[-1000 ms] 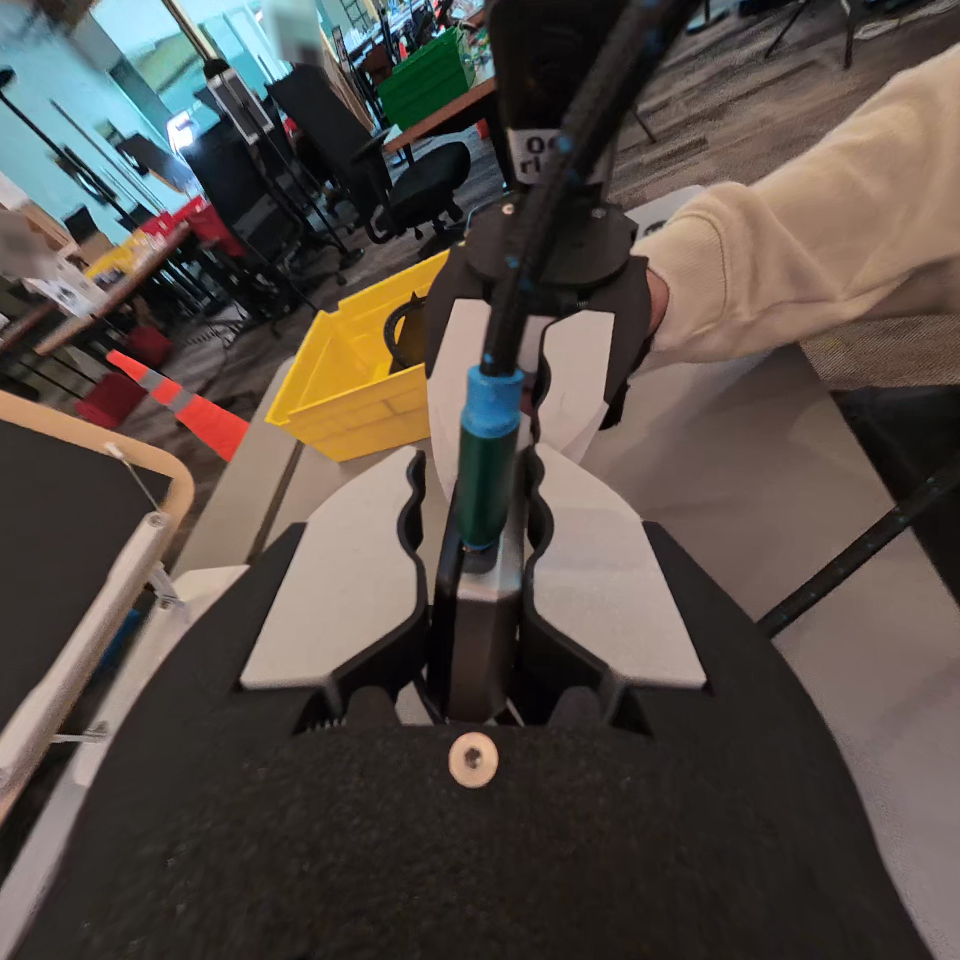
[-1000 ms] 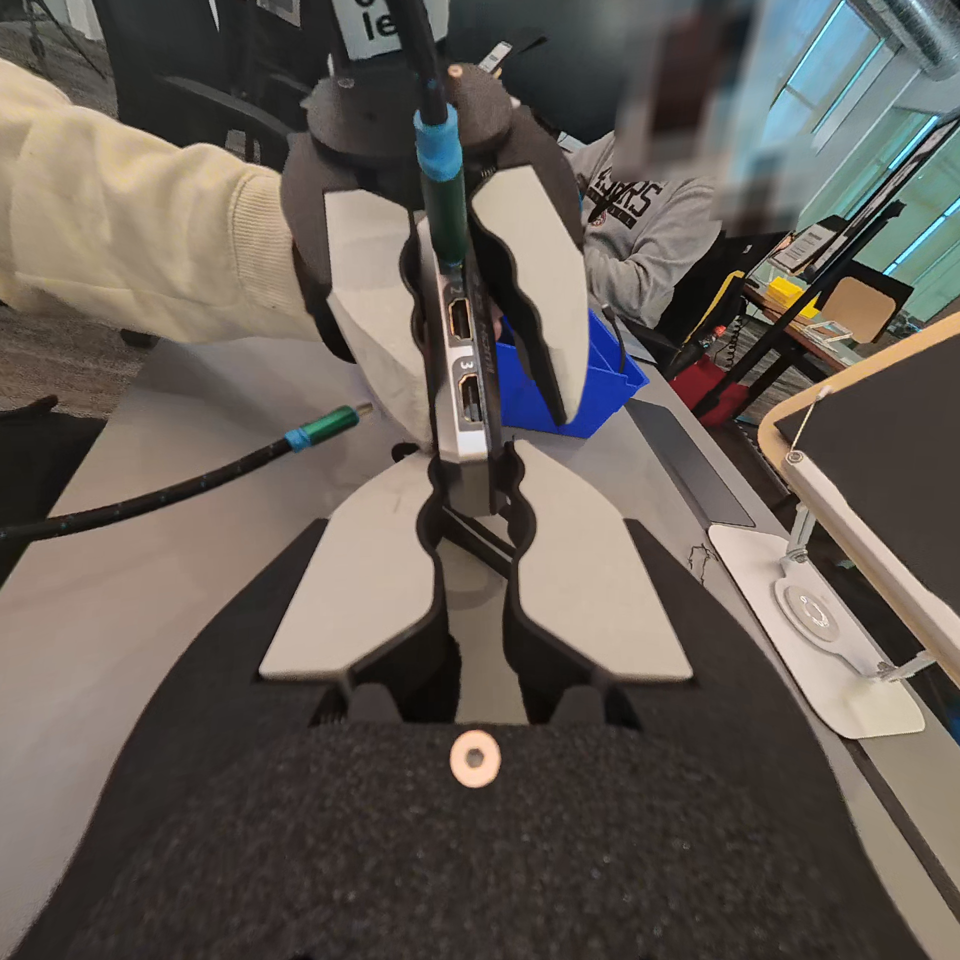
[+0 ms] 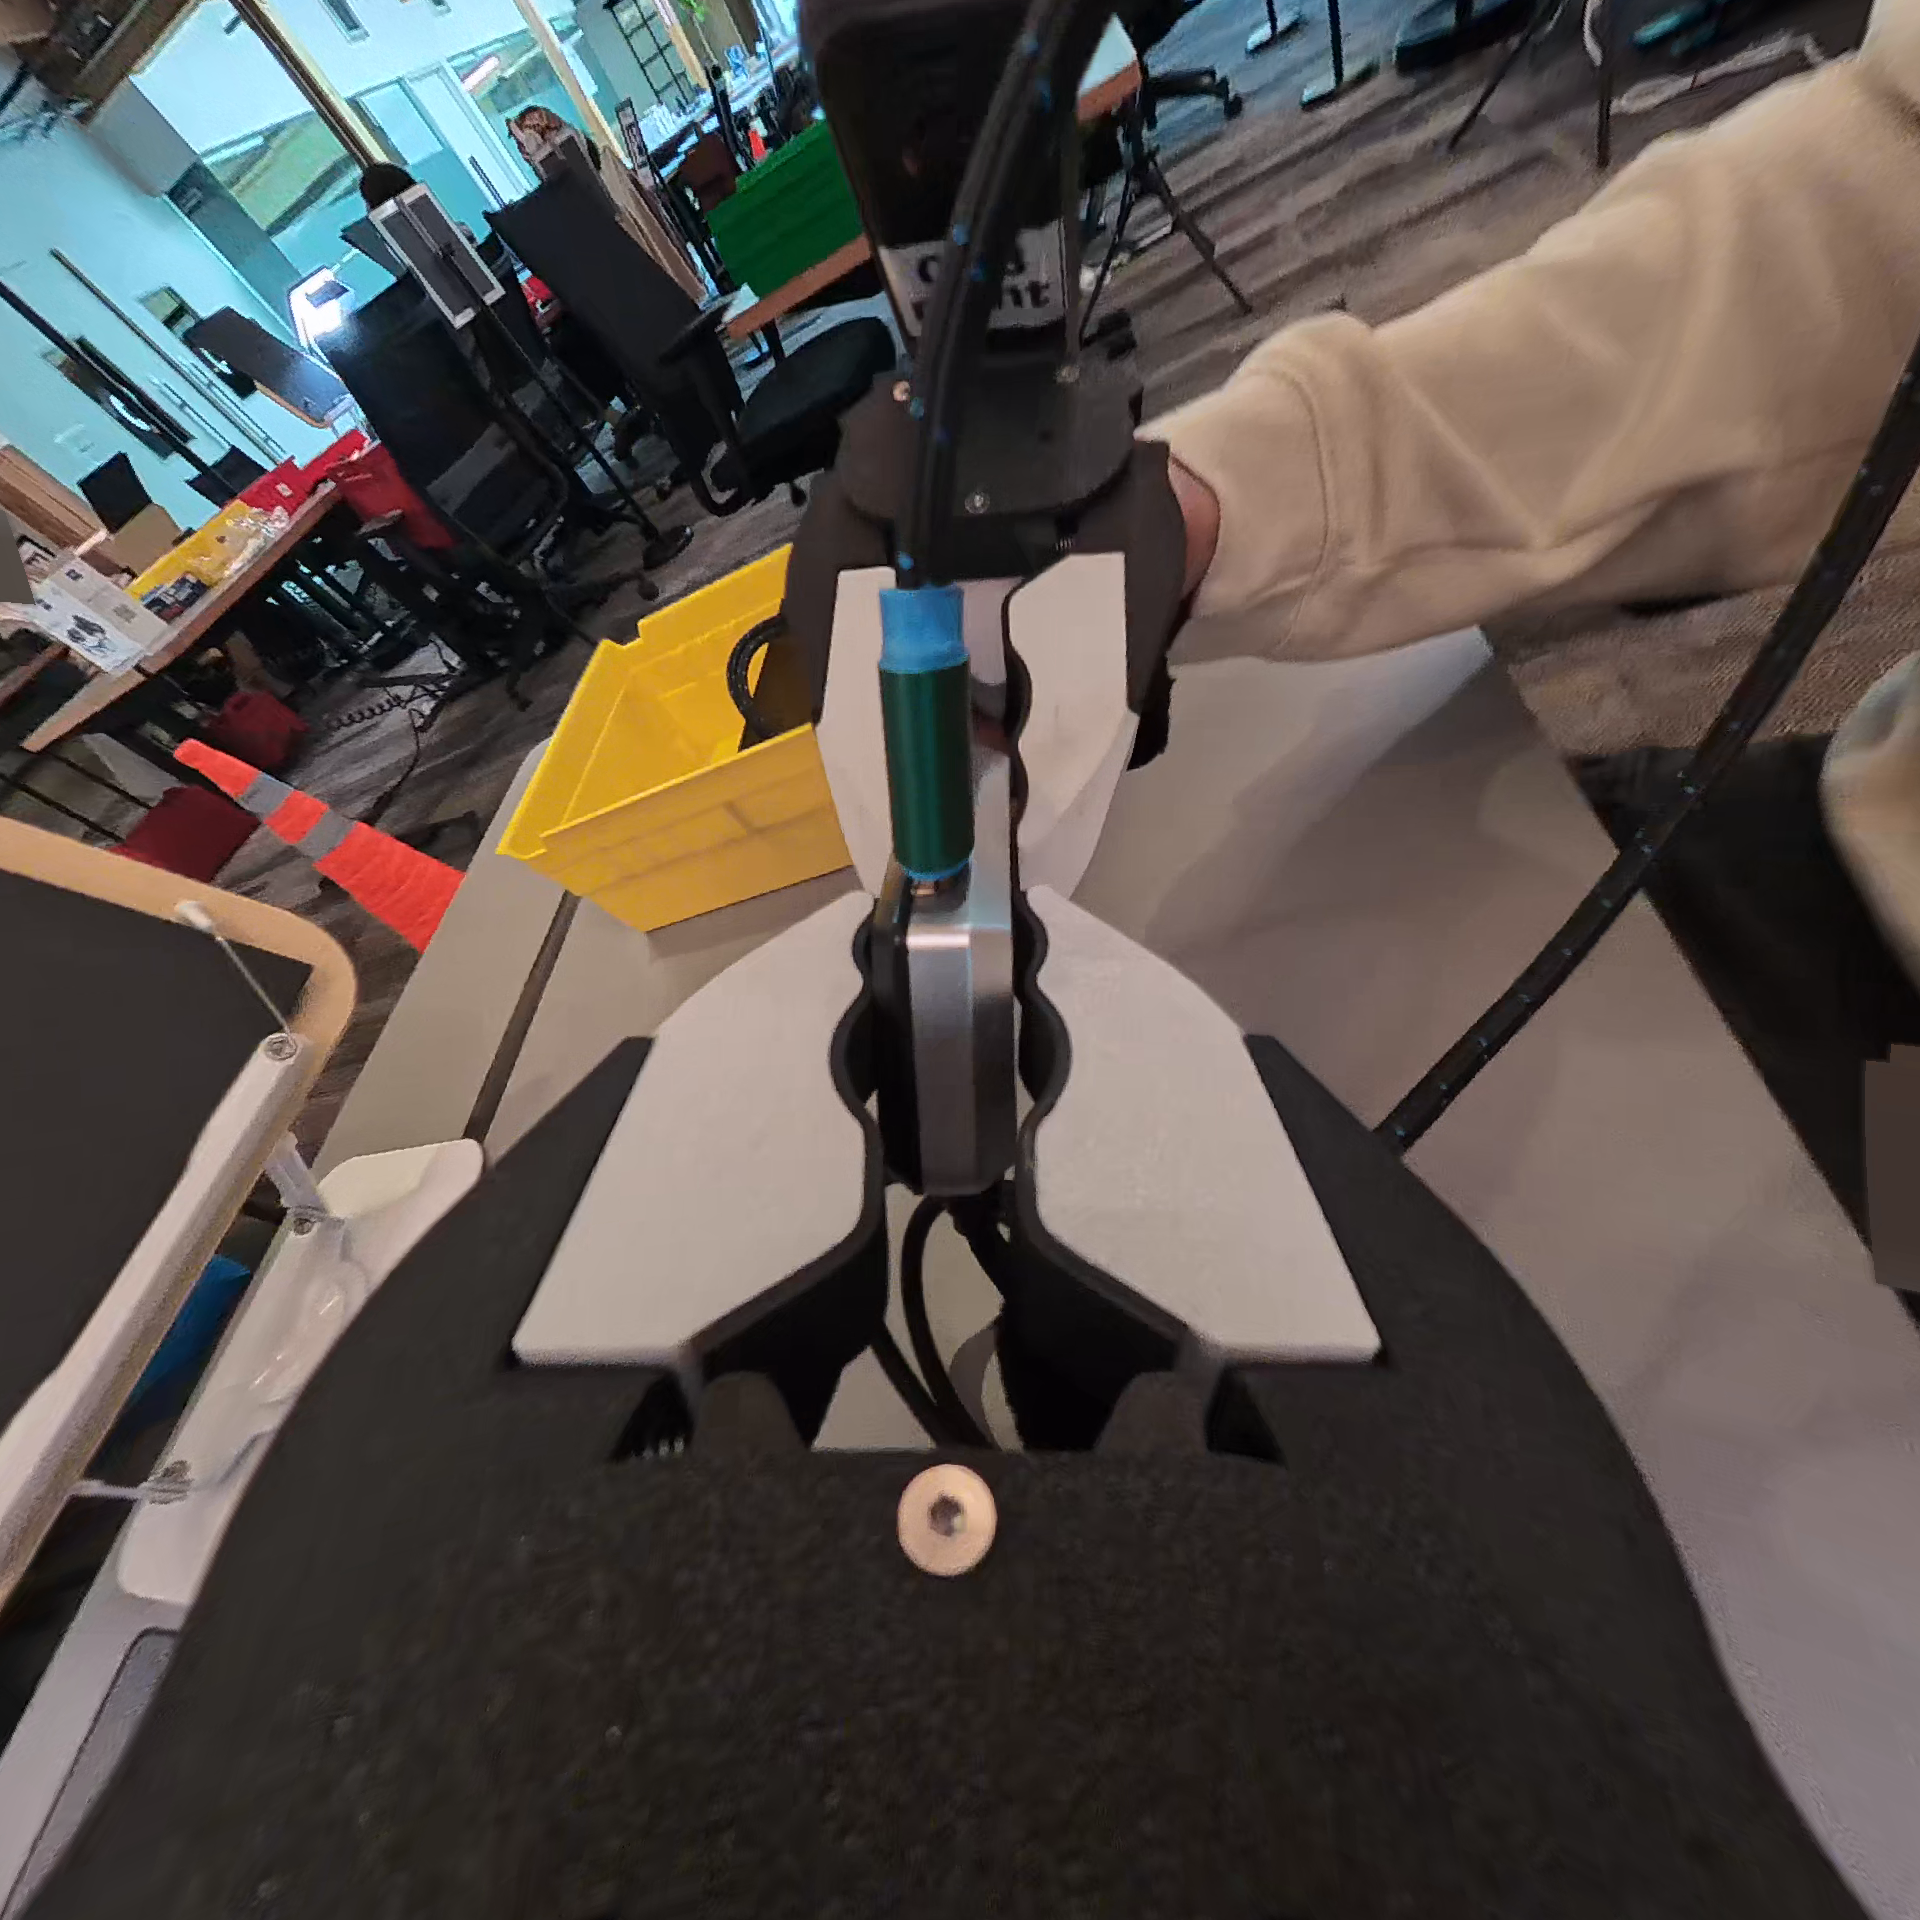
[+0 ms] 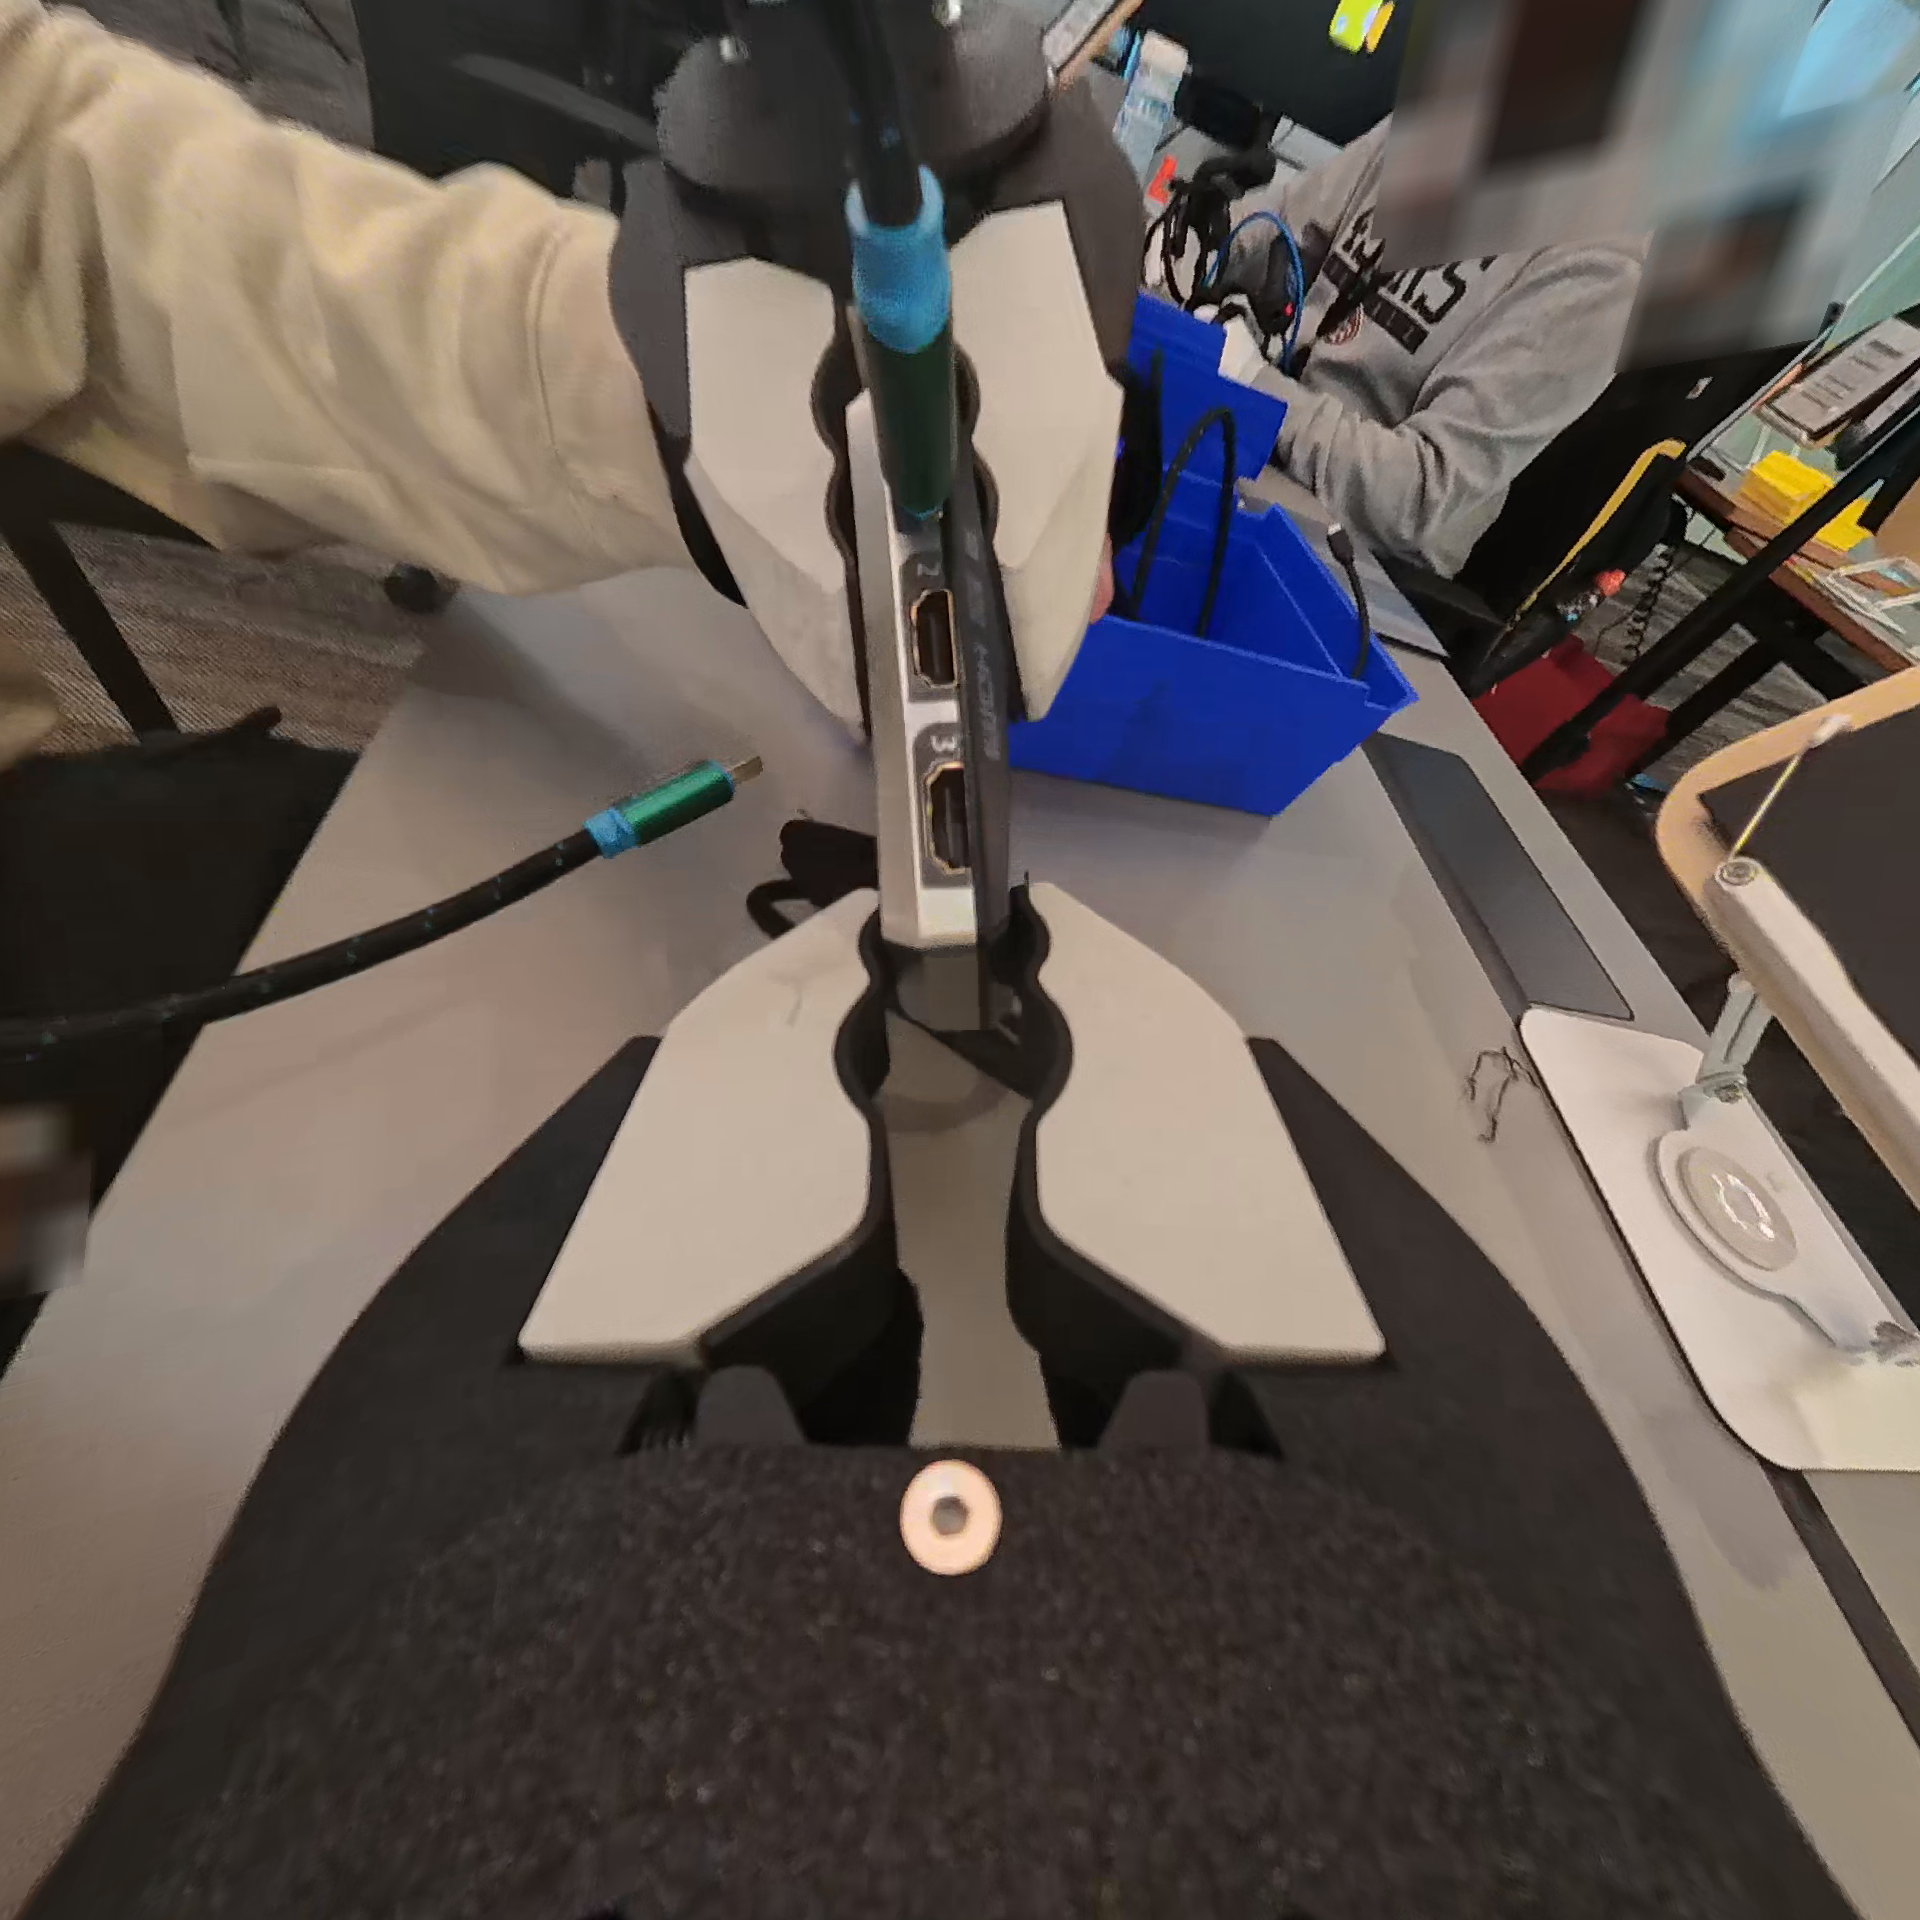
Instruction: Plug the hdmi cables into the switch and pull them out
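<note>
The silver HDMI switch (image 3: 956,1039) is held above the grey table (image 4: 499,1091), with a gripper at each end. My left gripper (image 3: 945,914) is shut on it. My right gripper (image 4: 951,920) faces it and is shut on the switch's other end (image 4: 904,831). A green plug with blue tape (image 3: 923,769) sits in the first port, also seen in the right wrist view (image 4: 914,416). The two ports below it are empty. A second green-tipped black cable (image 4: 665,805) lies loose on the table to the left.
A yellow bin (image 3: 675,790) stands behind in the left wrist view, and a blue bin (image 4: 1226,717) holding cables in the right wrist view. A black board on a white stand (image 4: 1766,1247) is at the table edge. A seated person (image 4: 1455,416) is behind the table. My left and right fingertips are right by each other.
The switch now sits farther forward between my left fingers, with its near end and its cable showing. It has not shifted in my right fingertips. The plug is still in the first port.
</note>
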